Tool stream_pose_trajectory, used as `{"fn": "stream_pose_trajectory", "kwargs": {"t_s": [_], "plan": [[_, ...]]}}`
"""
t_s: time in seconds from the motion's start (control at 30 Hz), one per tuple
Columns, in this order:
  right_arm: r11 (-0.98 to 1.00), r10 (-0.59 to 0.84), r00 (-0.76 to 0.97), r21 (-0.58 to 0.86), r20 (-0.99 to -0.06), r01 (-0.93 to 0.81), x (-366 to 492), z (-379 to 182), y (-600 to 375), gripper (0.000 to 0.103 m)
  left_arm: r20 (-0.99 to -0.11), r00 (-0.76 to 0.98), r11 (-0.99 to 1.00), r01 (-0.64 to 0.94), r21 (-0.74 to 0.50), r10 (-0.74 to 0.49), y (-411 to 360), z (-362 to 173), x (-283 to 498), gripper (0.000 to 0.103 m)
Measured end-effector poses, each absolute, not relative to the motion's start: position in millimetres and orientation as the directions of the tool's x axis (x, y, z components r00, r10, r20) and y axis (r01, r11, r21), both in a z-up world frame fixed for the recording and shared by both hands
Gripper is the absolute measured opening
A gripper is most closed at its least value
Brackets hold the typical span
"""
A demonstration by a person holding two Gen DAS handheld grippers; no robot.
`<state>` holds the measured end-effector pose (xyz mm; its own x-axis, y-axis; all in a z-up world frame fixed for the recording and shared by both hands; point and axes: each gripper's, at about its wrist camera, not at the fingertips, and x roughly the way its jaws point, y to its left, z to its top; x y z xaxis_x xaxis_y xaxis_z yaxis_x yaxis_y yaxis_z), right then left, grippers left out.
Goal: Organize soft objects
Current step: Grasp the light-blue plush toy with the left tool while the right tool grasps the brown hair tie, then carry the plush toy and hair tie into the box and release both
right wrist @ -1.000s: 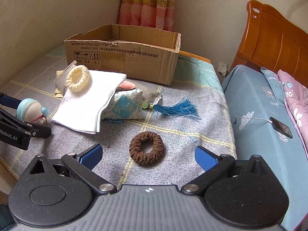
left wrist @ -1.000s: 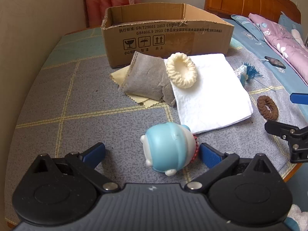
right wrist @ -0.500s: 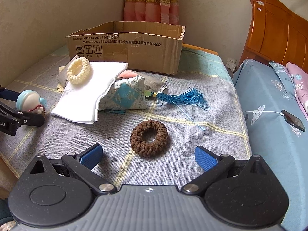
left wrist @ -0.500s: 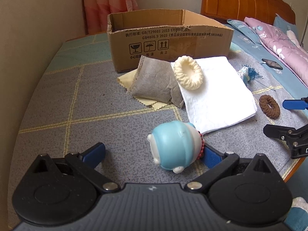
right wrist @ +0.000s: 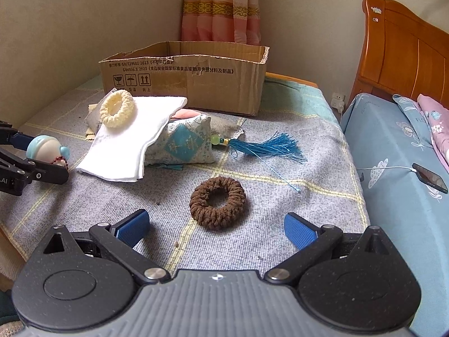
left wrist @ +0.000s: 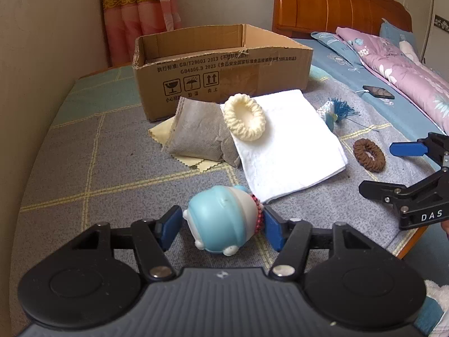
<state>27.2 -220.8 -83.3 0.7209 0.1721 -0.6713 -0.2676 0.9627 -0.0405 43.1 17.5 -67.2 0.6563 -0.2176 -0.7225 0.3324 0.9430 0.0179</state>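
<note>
My left gripper [left wrist: 220,227] is shut on a light blue and white soft toy [left wrist: 224,223] with a red bead string, just above the grey checked cloth; the toy also shows in the right wrist view [right wrist: 46,150]. My right gripper [right wrist: 216,229] is open, its blue pads either side of and just short of a brown scrunchie [right wrist: 217,202]. A cream scrunchie [left wrist: 244,118] lies on a folded white towel [left wrist: 289,151]. A grey pouch [left wrist: 196,134] lies left of the towel. A blue patterned sachet with a tassel [right wrist: 186,144] lies under the towel's edge.
An open cardboard box [left wrist: 221,67] stands behind the objects. A yellow cloth [left wrist: 160,132] lies under the grey pouch. A bed [right wrist: 398,151] with a phone [right wrist: 429,177] is to the right. The wall runs along the left. The table edge [left wrist: 409,241] is near right.
My left gripper has closed its pads onto the blue toy. My right gripper has moved nearer to the brown scrunchie and stays open.
</note>
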Motion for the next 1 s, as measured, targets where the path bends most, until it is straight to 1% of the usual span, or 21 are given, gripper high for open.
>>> {"fn": "stream_pose_trajectory", "kwargs": {"t_s": [0.13,0.27,0.3,0.33,0.43,0.53,0.6,0.7,0.83,1.0], "plan": [[0.964,0.159,0.723,-0.052,-0.672,-0.261,28.5,-81.9,-218.1,0.103,-0.726,0.649,0.947,0.32,-0.008,-0.225,19.6,-67.2,43.2,0.056],[0.958,0.167,0.746,-0.073,-0.644,-0.278,29.7,-77.6,-215.6,0.102,-0.727,0.652,0.948,0.319,0.006,-0.215,17.4,-67.4,42.8,0.056],[0.956,0.17,0.749,-0.076,-0.64,-0.282,30.8,-76.9,-215.2,0.099,-0.728,0.651,0.948,0.319,0.005,-0.216,17.4,-67.6,43.0,0.056],[0.956,0.17,0.754,-0.081,-0.634,-0.283,32.2,-75.7,-214.9,0.093,-0.729,0.65,0.948,0.319,0.006,-0.214,17.0,-67.4,43.2,0.056],[0.956,0.167,0.756,-0.084,-0.632,-0.282,37.2,-75.2,-214.9,0.081,-0.73,0.65,0.949,0.315,0.004,-0.213,16.9,-66.9,44.3,0.056],[0.957,0.17,0.753,-0.075,-0.636,-0.28,39.4,-77.9,-214.6,0.072,-0.73,0.649,0.95,0.312,0.002,-0.212,16.7,-67.3,44.7,0.056],[0.959,0.168,0.756,-0.074,-0.632,-0.275,38.7,-79.1,-214.2,0.069,-0.731,0.649,0.95,0.312,0.002,-0.212,16.3,-67.3,44.8,0.055],[0.962,0.158,0.761,-0.077,-0.629,-0.264,38.2,-78.1,-214.4,0.055,-0.733,0.646,0.95,0.314,0.002,-0.212,15.9,-67.4,45.5,0.054],[0.962,0.158,0.76,-0.074,-0.63,-0.262,36.8,-76.2,-216.2,0.048,-0.737,0.642,0.948,0.319,0.005,-0.212,14.9,-66.5,46.5,0.053],[0.961,0.164,0.761,-0.071,-0.627,-0.266,35.0,-70.7,-216.6,0.044,-0.74,0.636,0.943,0.333,0.006,-0.219,13.4,-63.4,46.6,0.052]]}}
